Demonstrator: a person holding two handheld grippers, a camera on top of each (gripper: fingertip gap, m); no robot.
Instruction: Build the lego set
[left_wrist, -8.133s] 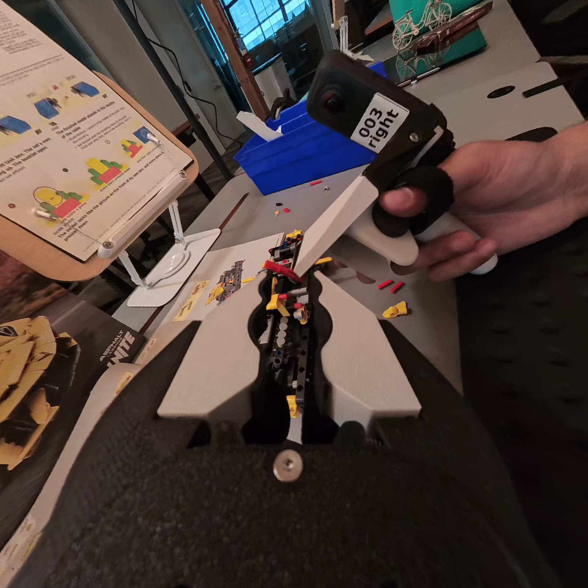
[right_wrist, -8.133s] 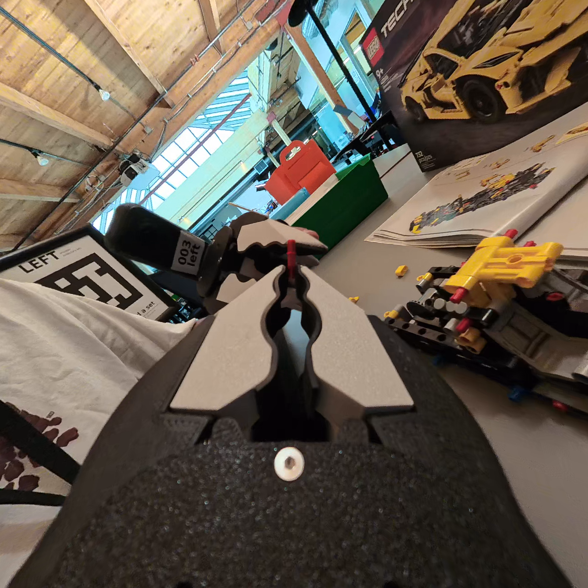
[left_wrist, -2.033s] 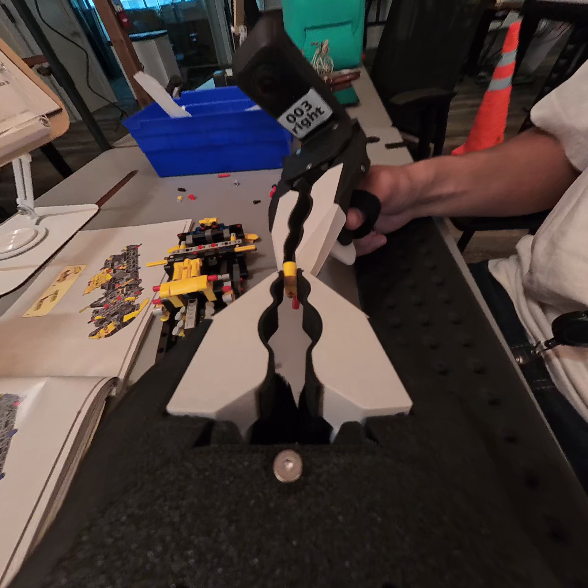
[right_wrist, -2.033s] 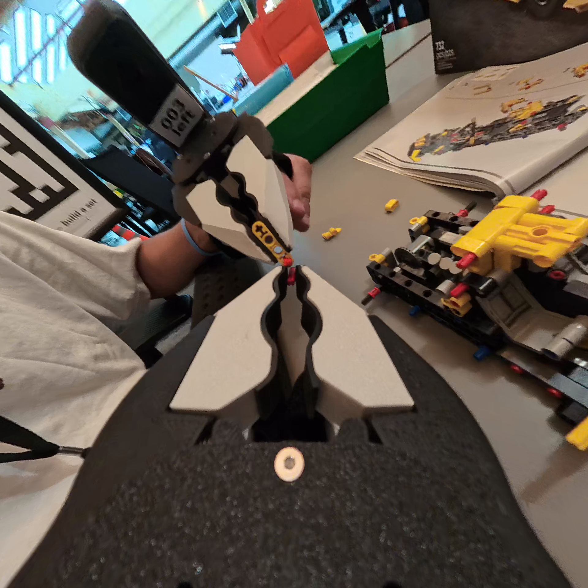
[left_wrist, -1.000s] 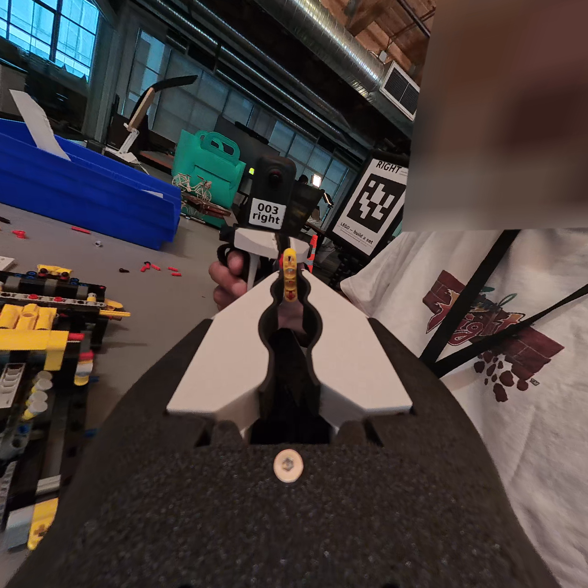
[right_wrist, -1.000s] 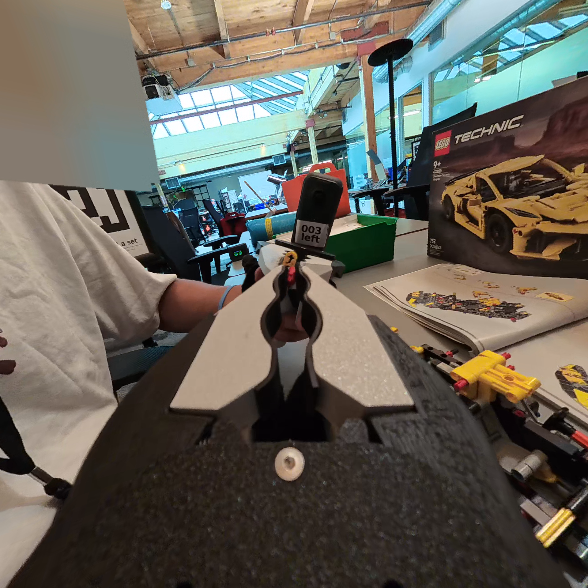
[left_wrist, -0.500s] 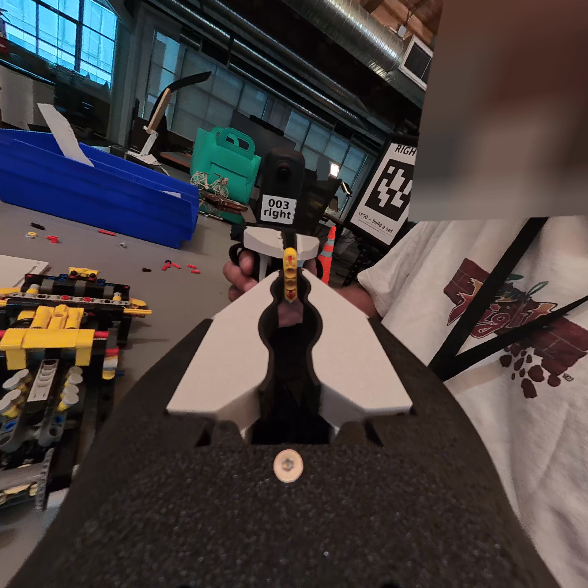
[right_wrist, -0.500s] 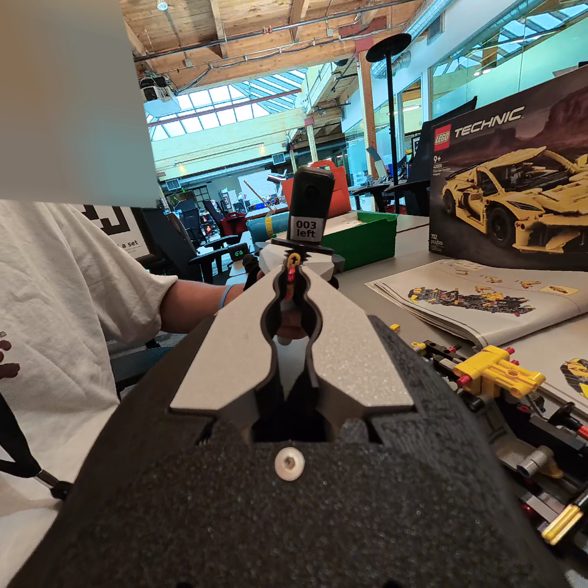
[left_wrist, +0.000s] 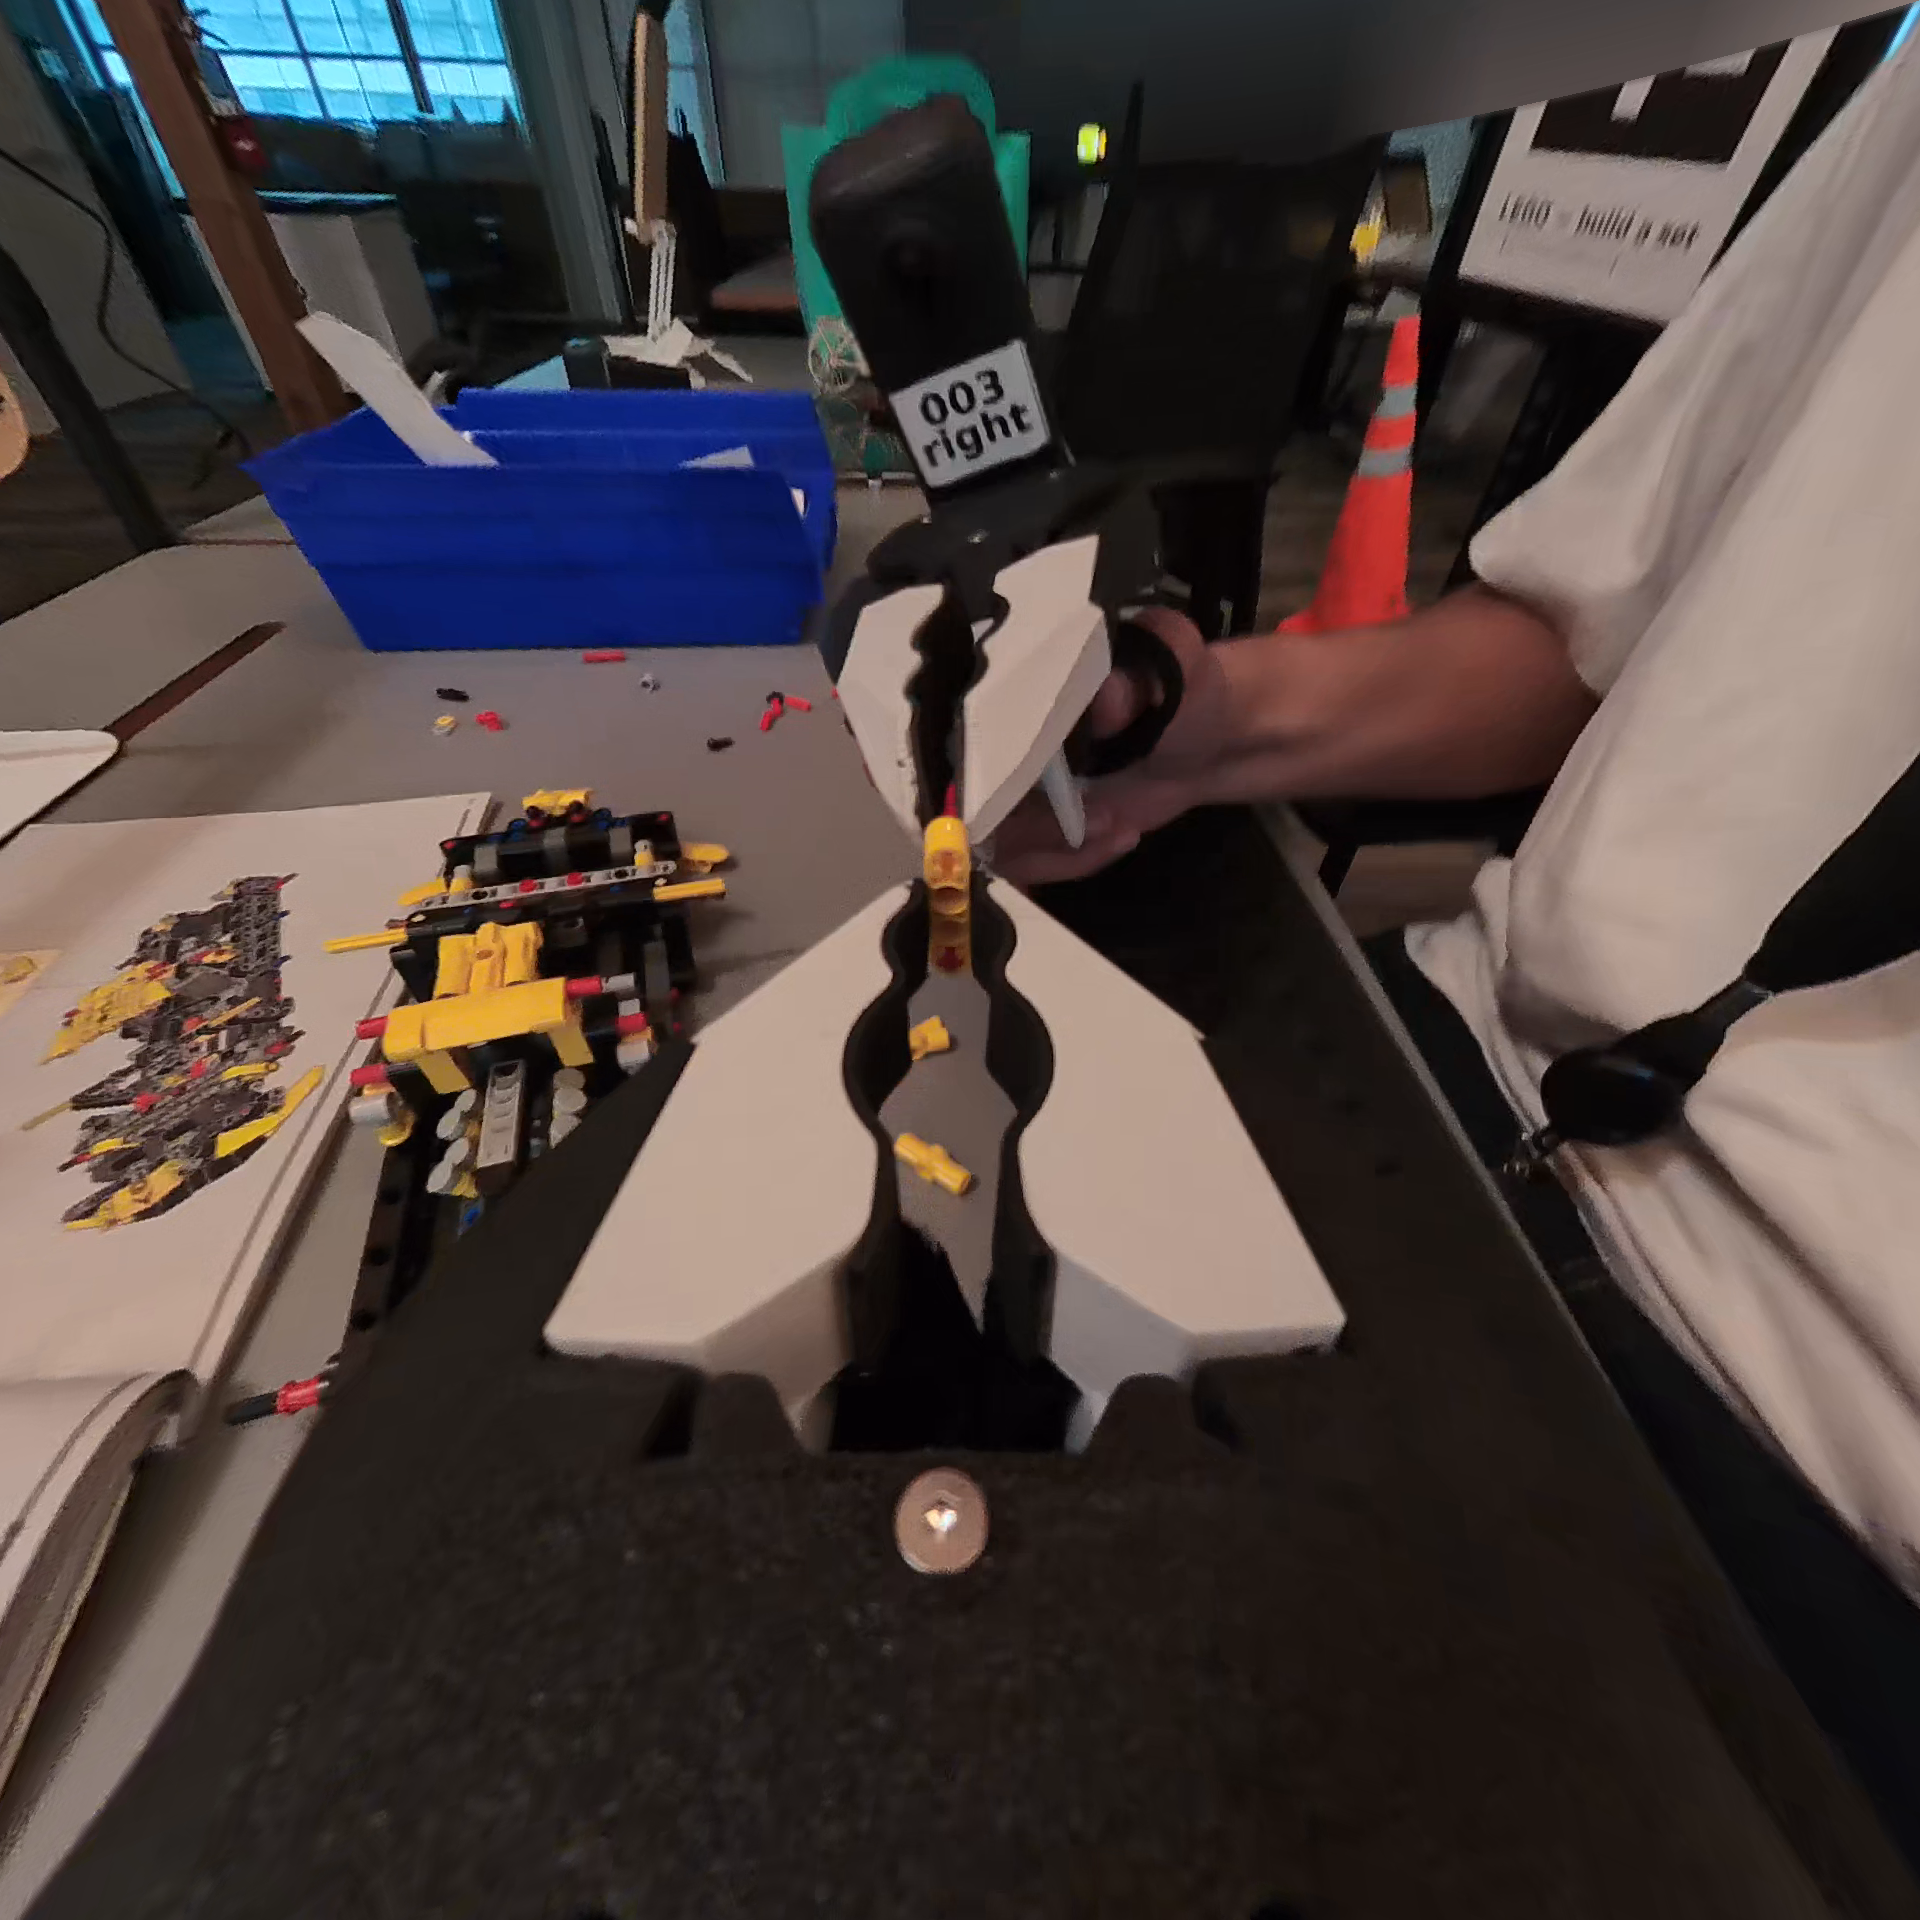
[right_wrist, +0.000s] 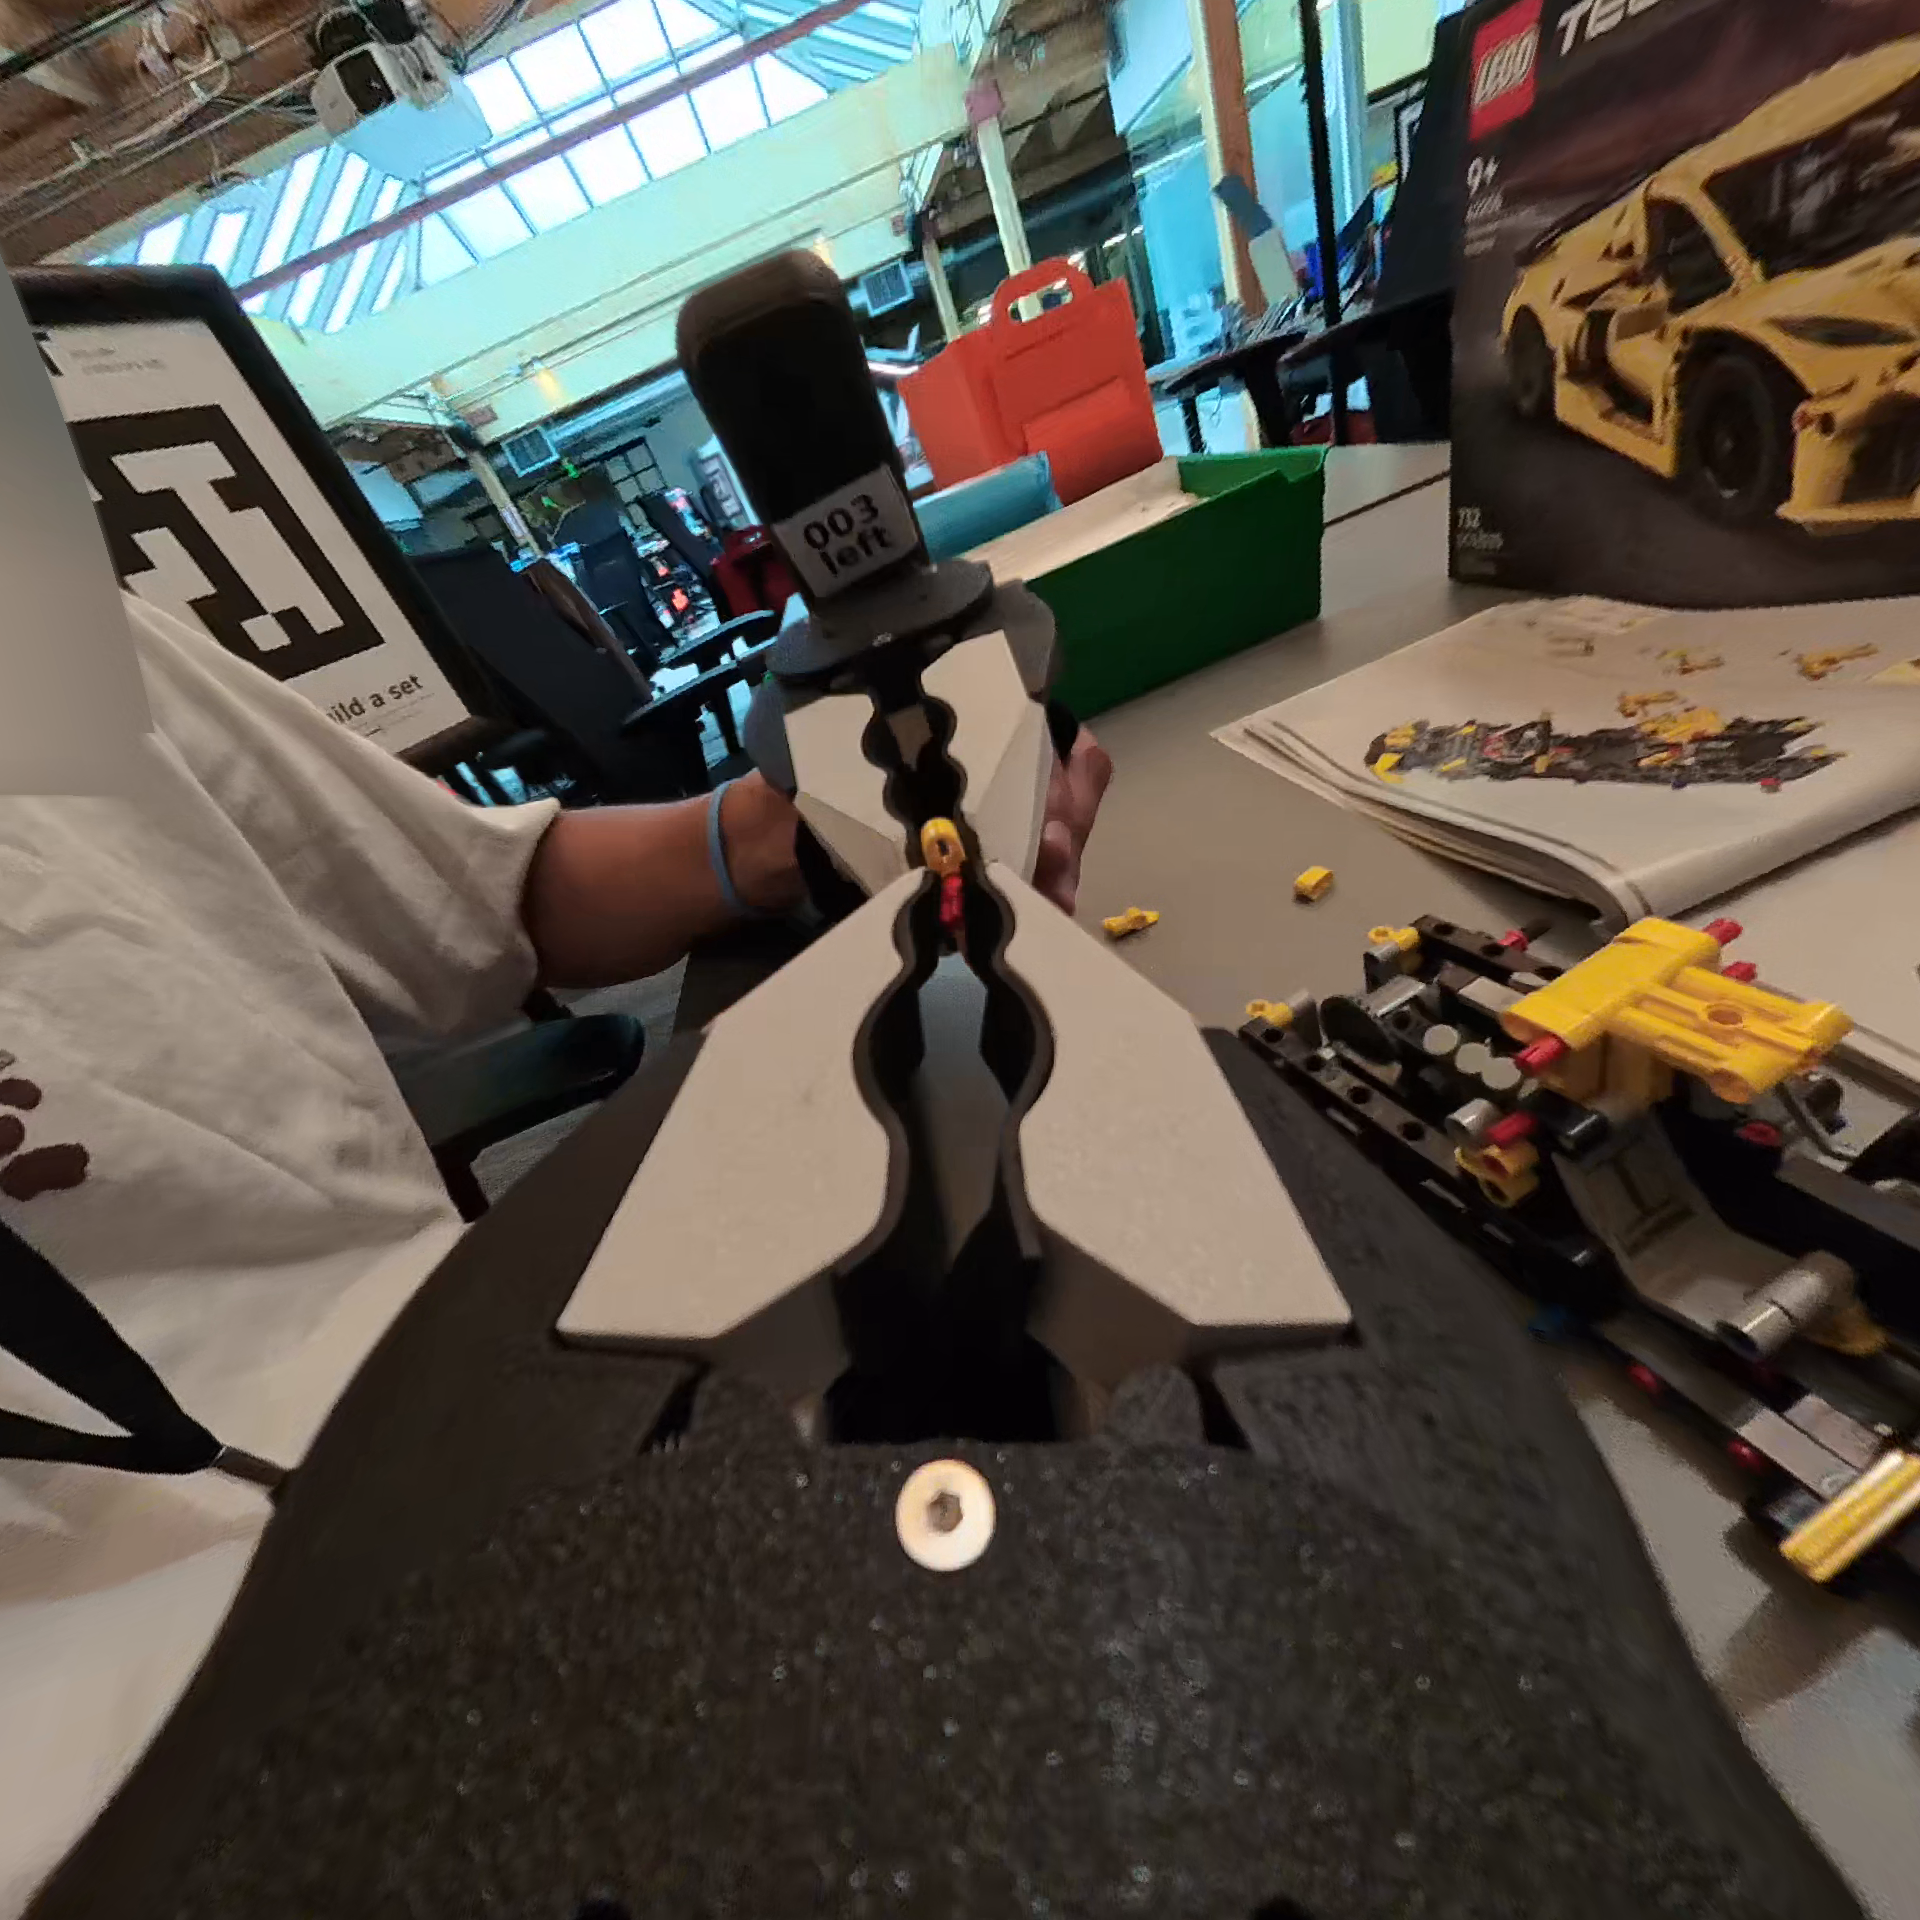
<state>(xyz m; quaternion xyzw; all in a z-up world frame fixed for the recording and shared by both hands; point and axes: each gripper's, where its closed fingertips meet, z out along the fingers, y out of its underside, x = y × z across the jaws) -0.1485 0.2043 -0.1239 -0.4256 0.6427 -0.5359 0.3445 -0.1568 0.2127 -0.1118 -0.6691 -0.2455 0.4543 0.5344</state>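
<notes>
A: Right, nearest first: the left claw (left_wrist: 943, 914) is nipped tight on a small yellow piece (left_wrist: 945, 868), held up over the table (left_wrist: 790, 790) rather than on it.

B: And the right claw (right_wrist: 951, 904)?

A: Pinched narrow on a little red pin (right_wrist: 950, 902), tip to tip with the other. I judge the pin is being pushed into the yellow piece in mid-air, where both ends can be braced against each other.

B: Why not on the table?

A: The parts look too small to steady there, I think. Below the claws lie two loose yellow bits (left_wrist: 932, 1158), close to the table's near edge, so a dropped pin could roll off toward the person's lap.

B: Where's the build itself?

A: The half-built car (left_wrist: 540, 966) sits to the left of the left claw, just beside the open instruction booklet (left_wrist: 156, 1039). Bare table lies between it and the claws, enough to carry the joined piece across.

B: Farther back?

A: Scattered red and black pins (left_wrist: 774, 709), then a blue bin (left_wrist: 561, 530) along the far edge.
</notes>
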